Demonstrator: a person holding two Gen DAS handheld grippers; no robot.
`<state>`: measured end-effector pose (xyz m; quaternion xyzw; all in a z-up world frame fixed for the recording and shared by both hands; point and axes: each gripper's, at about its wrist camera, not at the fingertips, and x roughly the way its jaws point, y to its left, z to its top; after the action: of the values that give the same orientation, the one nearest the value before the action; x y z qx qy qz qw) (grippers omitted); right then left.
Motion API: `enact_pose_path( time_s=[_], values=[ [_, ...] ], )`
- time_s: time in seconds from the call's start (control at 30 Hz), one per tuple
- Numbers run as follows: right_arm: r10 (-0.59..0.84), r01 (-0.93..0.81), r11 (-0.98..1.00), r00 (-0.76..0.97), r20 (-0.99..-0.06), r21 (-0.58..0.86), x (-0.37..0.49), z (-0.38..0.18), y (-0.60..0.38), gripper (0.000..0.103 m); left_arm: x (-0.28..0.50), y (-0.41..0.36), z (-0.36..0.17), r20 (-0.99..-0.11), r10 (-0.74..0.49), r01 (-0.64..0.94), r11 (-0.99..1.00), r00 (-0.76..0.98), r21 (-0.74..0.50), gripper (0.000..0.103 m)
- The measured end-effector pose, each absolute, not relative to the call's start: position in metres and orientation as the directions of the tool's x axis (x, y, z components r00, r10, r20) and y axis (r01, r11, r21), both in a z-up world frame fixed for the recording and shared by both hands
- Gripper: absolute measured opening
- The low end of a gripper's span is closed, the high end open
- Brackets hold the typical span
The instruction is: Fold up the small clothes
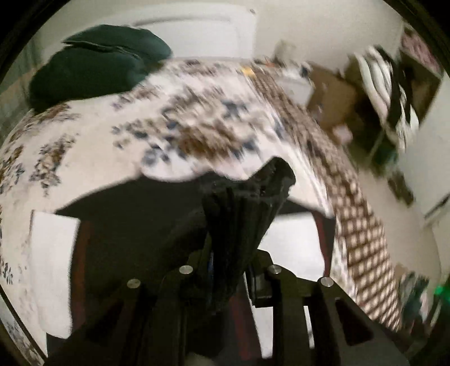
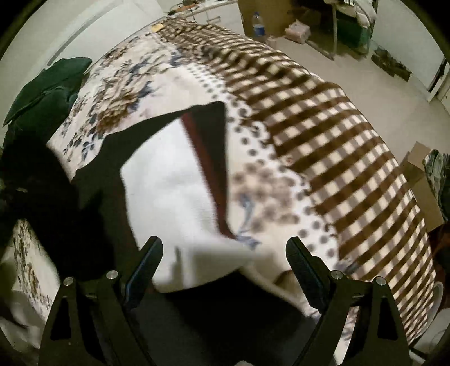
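A small garment in black, white and dark red lies on the patterned bed cover. In the left wrist view my left gripper is shut on a bunched black part of the garment and holds it above the bed. In the right wrist view my right gripper is open and empty, its fingers spread over the near edge of the garment. The black shape at the left of that view is blurred.
The bed cover has a floral part and a brown checked part along the side. A dark green cloth pile lies at the bed's far corner. Cardboard boxes, a water bottle and a clothes rack stand on the floor.
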<state>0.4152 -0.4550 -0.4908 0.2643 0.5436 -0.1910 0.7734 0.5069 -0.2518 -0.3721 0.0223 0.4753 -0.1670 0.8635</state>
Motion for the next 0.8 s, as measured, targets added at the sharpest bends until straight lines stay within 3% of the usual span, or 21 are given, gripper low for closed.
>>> enact_pose_path(
  time_s=[0.07,0.1,0.13,0.23,0.37,0.63,0.67,0.7,0.77,0.8],
  values=[
    [0.012,0.583,0.782,0.337,-0.941,0.219,0.409,-0.492,-0.467,0.091,0.494,-0.247,-0.367,-0.82,-0.27,0.326,0.939,0.505,-0.109,0.047],
    [0.035,0.581,0.776,0.346,-0.938,0.243,0.405,-0.492,-0.473,0.091,0.493,-0.236,-0.363,-0.812,-0.274,0.319,0.941,0.515,-0.115,0.078],
    [0.054,0.579,0.771,0.356,-0.933,0.266,0.401,-0.491,-0.474,0.091,0.489,-0.224,-0.358,-0.805,-0.266,0.3,0.947,0.531,-0.115,0.1],
    [0.13,0.567,0.745,0.393,-0.91,0.351,0.393,-0.487,-0.475,0.091,0.476,-0.183,-0.353,-0.789,-0.212,0.21,0.972,0.577,-0.107,0.1],
    [0.21,0.506,0.743,0.445,-0.87,0.438,0.41,-0.478,-0.463,0.091,0.461,-0.104,-0.363,-0.801,-0.051,0.009,0.998,0.597,-0.057,0.1],
    [0.211,0.467,0.789,0.404,-0.89,0.4,0.514,-0.515,-0.442,0.09,0.442,-0.013,-0.41,-0.859,0.178,-0.252,0.966,0.48,0.059,0.1],
    [0.216,0.462,0.795,0.389,-0.896,0.393,0.524,-0.523,-0.438,0.078,0.442,-0.007,-0.412,-0.858,0.19,-0.268,0.961,0.477,0.063,0.1],
    [0.214,0.447,0.814,0.361,-0.908,0.37,0.536,-0.531,-0.429,0.044,0.441,-0.001,-0.413,-0.855,0.203,-0.286,0.956,0.477,0.068,0.1],
    [0.136,0.413,0.869,0.33,-0.934,0.272,0.546,-0.532,-0.413,0.019,0.443,0.005,-0.413,-0.854,0.216,-0.307,0.949,0.474,0.069,0.1],
    [0.096,0.396,0.887,0.347,-0.933,0.239,0.545,-0.527,-0.408,0.013,0.444,0.009,-0.414,-0.855,0.216,-0.313,0.947,0.472,0.067,0.1]
  ],
)
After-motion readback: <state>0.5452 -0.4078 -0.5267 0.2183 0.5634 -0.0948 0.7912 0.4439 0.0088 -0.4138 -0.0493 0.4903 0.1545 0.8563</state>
